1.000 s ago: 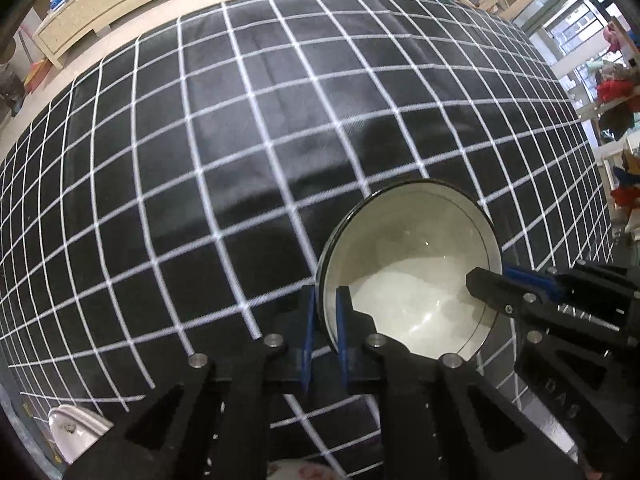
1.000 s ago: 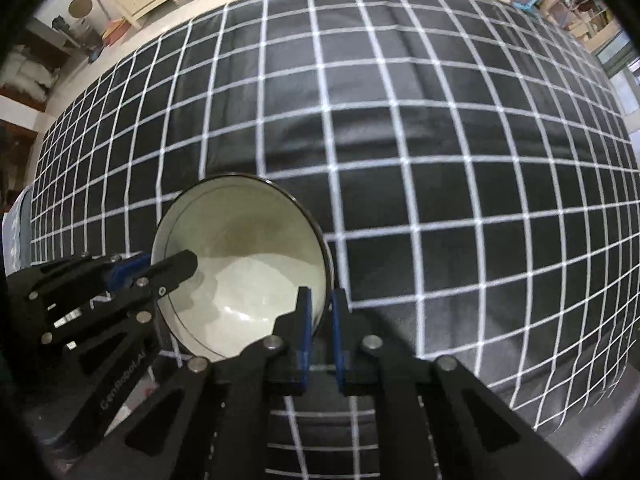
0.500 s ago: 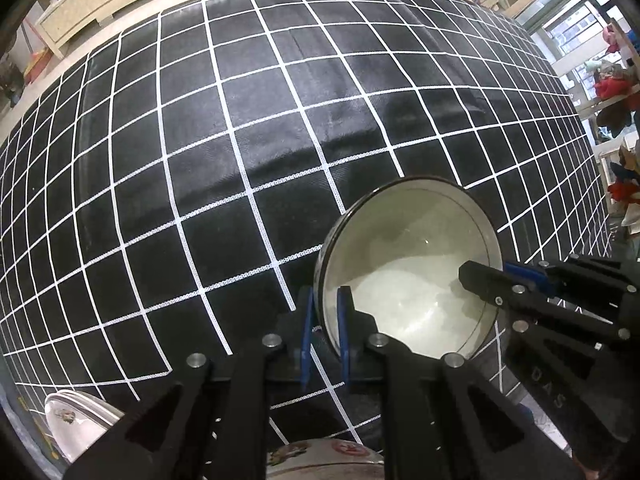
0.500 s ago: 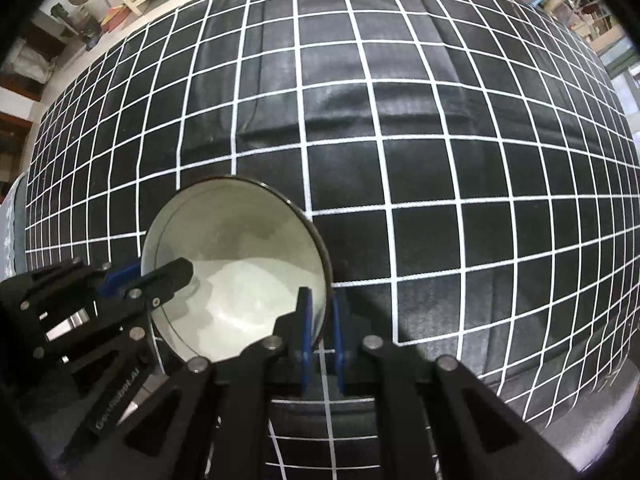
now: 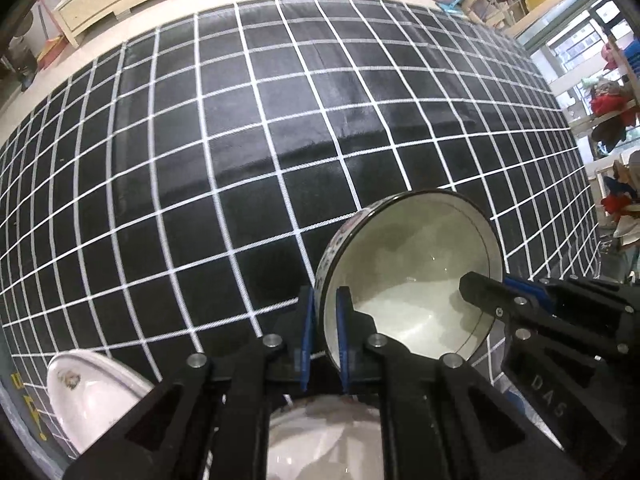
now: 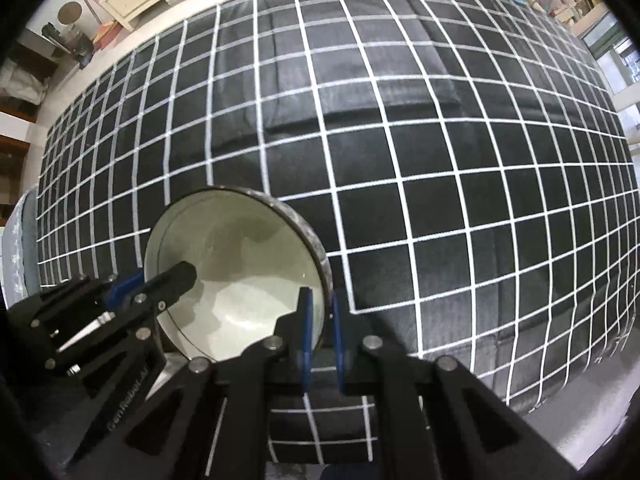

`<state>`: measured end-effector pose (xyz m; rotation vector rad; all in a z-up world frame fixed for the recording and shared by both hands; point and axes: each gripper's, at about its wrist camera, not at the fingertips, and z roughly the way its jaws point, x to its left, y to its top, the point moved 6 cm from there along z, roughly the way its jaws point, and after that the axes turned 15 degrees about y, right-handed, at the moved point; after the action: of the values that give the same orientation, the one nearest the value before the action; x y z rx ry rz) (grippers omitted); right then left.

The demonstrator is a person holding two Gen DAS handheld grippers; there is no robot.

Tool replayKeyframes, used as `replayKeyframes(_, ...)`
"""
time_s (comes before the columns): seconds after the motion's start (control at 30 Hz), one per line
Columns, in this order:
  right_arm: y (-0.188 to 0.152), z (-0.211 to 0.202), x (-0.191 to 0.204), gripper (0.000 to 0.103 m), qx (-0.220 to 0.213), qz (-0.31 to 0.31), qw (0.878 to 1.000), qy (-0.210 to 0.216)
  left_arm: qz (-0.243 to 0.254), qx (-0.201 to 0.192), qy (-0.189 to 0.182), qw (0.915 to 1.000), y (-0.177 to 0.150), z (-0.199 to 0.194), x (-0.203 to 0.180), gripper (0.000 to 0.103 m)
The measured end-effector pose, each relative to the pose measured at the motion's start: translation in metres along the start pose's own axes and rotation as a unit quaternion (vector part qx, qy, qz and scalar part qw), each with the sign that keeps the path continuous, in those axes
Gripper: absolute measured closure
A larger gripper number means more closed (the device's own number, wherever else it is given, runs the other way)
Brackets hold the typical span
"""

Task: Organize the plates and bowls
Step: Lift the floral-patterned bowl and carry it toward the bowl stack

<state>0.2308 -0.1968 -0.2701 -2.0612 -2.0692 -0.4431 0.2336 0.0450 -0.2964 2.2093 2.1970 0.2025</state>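
Two tools grip one bowl (image 5: 412,276) from opposite sides. The left tool (image 5: 325,320) has its blue pads (image 5: 307,336) closed on the bowl's left rim, one pad outside the wall and one inside. The right tool (image 6: 320,320) is clamped the same way on the right rim, its pads (image 6: 305,332) squeezing the wall between them. Each tool shows in the other's view: the right one reaches in at the far rim in the left wrist view (image 5: 492,300), the left one at the opposite rim in the right wrist view (image 6: 168,280).

The bowl is white inside with a dark rim line and a patterned outer band. It is tilted with its mouth toward the cameras, over a black cloth (image 5: 200,160) with a white grid that covers the desk. Whether the bowl touches the cloth cannot be told.

In the left wrist view, a white plate (image 5: 88,400) with a small print lies at the cloth's near left edge, and another white dish (image 5: 320,444) sits directly under the left tool, partly hidden by it. A pale cabinet (image 5: 104,0) stands on the floor beyond the desk.
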Motion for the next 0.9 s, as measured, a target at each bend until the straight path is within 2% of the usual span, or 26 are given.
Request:
replayKeyframes(0.23, -0.021, -0.035, 0.039, 0.091, -0.024, -0.019, 1.000, -0.002, -0.011, -0.023, 0.002, 0.9997, -0.018, -0.047, 0.021, 0.094)
replayKeyframes(0.47, -0.045, -0.066, 0.061, 0.091, -0.031, -0.043, 0.999, -0.003, -0.022, -0.033, 0.010, 0.9992, -0.063, -0.077, 0.046, 0.094)
replayKeyframes(0.57, -0.054, -0.061, 0.072, 0.091, -0.026, -0.049, 0.998, -0.004, -0.023, -0.029, 0.015, 0.9992, -0.083, -0.077, 0.050, 0.094)
replayKeyframes(0.67, -0.051, -0.049, 0.061, 0.091, -0.016, -0.054, 0.998, -0.005, -0.022, -0.020, 0.020, 0.9994, -0.102, -0.075, 0.051, 0.094)
replayKeyframes(0.9, -0.071, -0.026, 0.060, 0.091, 0.007, -0.057, 0.998, -0.009, -0.020, -0.005, 0.024, 0.9995, -0.127, -0.066, 0.048, 0.094)
